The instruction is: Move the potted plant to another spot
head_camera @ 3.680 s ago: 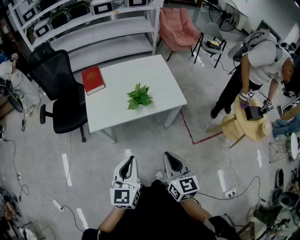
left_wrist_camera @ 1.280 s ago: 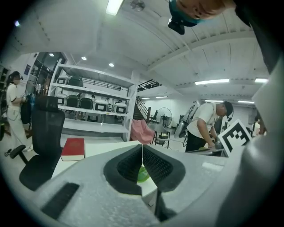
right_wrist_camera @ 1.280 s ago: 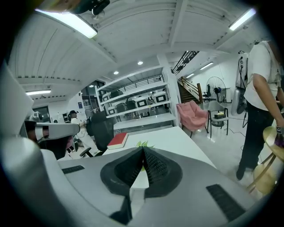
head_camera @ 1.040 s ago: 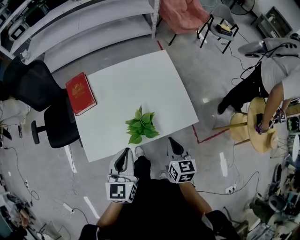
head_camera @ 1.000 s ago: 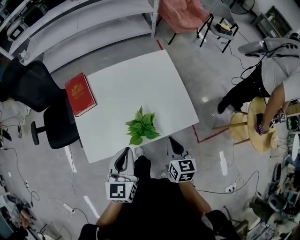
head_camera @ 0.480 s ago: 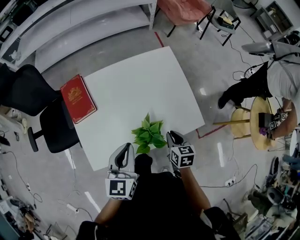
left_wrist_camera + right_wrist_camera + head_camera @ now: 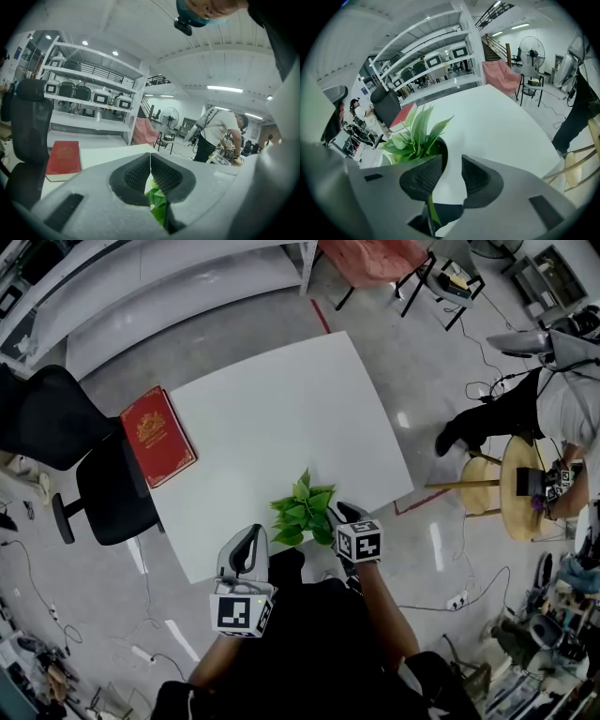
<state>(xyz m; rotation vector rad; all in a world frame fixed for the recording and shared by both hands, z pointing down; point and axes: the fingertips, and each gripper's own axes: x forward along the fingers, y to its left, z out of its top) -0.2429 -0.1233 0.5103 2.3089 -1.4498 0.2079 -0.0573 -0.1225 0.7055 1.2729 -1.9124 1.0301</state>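
Since a second ago our right gripper [image 7: 348, 516] has dropped beside the plant [image 7: 304, 510] at the desk's [image 7: 281, 399] near edge, jaws just spreading wide, gripping nothing. We should straddle the pot [image 7: 439, 151], not leaves [image 7: 415, 132]. Left gripper's [image 7: 246, 554] jaws meet, empty.

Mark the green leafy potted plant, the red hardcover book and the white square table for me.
Green leafy potted plant [image 7: 302, 509]: head view, on its leaves.
Red hardcover book [image 7: 157, 435]: head view, middle of its cover.
White square table [image 7: 281, 413]: head view, bare top.
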